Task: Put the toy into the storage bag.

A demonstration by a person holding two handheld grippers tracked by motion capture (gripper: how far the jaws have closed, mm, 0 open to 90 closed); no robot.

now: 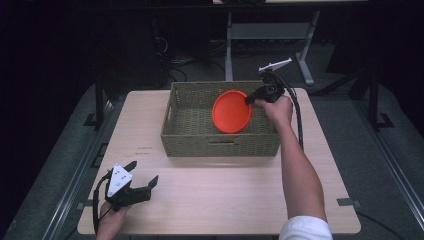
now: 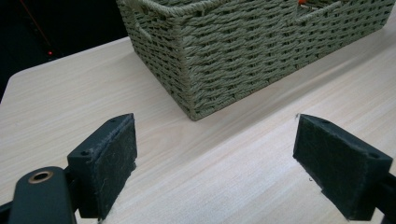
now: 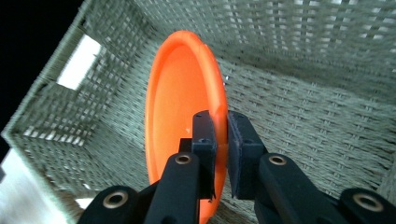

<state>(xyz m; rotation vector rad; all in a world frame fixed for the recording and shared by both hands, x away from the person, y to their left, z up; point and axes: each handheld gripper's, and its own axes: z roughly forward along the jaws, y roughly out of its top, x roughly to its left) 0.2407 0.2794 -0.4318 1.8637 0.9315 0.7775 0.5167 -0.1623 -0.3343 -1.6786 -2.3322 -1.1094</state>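
the right hand-held gripper is clamped on the rim of the orange plate, pinching it edge-on so the plate hangs tilted inside the woven basket, which sits toward the far edge of the table. the grip covers just a thin strip of rim, so the plate could pivot or slip between the pads if it bumps the basket wall. let go while it stands this steeply, it would likely drop on its edge, clatter, or end up leaning against the side instead of lying flat. the left hand-held gripper rests near the table's front left corner, jaws wide and empty, too far away to steady the basket if it gets nudged.
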